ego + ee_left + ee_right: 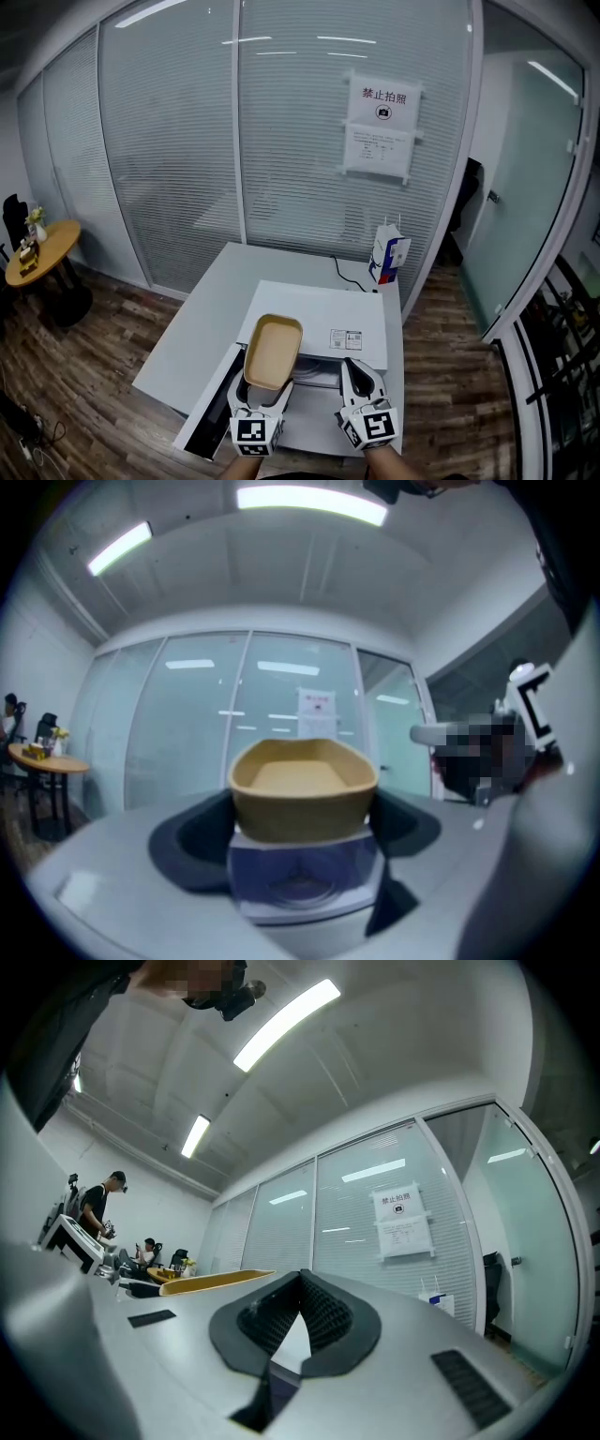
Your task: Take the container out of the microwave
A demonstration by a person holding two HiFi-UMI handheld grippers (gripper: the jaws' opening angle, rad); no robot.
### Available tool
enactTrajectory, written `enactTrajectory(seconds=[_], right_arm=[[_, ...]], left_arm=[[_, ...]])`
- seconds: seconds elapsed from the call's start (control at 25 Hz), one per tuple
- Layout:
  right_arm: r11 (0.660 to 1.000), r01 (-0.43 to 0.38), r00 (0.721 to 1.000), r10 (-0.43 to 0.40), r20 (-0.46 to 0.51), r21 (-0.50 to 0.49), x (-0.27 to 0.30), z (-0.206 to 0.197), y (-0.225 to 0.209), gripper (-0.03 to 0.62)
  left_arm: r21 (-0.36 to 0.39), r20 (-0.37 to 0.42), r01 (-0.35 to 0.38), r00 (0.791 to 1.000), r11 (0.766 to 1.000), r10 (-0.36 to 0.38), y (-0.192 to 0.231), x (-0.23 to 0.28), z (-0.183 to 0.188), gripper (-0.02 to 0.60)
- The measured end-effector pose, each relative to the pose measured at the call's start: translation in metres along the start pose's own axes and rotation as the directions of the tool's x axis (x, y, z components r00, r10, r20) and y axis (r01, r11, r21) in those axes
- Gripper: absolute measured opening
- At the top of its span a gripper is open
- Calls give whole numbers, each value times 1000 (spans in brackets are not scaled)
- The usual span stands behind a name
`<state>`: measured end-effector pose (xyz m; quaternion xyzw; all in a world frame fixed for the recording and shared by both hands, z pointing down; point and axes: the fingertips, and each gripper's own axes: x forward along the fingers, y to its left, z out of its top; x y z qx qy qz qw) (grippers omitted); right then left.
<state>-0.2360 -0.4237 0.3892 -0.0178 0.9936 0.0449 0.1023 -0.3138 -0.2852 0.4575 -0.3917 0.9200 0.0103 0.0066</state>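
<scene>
**Head view: container clear of the microwave, held in the left claw**

The tan container (273, 352) is up in the air over the front edge of the white microwave (328, 314). The microwave door (208, 414) hangs open at the lower left, and the whole unit sits on a grey table (202, 309). The left claw (262, 394) has its jaws spread wide, one against each long side of the container and low on the wall, so the container is clamped between them. In the left gripper view it sits roughly level with its mouth up, and nothing shows inside it.

The right claw (362, 368) is just beside it over the microwave. Its two jaws are closed tip to tip and hold nothing.

Handling, as a judgement: the container looks like a thin-walled tray of moulded fibre or light plastic. Being empty, it should weigh very little. The matt surface should not be slippery against the ribbed pads. The walls probably flex, though, so a hard squeeze could buckle them, and a loose one could let it tip forward. Gripping across the narrow width, below the rim where the wall meets the base, looks like the stiffest place to hold. If it has just been heated it may be soft. The free claw could steady the far rim if it starts to tilt.
</scene>
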Motion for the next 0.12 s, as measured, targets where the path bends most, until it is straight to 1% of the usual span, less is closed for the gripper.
enactTrajectory(seconds=[0.12], right_arm=[[1000, 4, 1000, -4, 0, -1, -1, 1, -1, -2]], left_arm=[[-1, 1, -1, 1000, 1000, 1, 0, 0, 1, 451]])
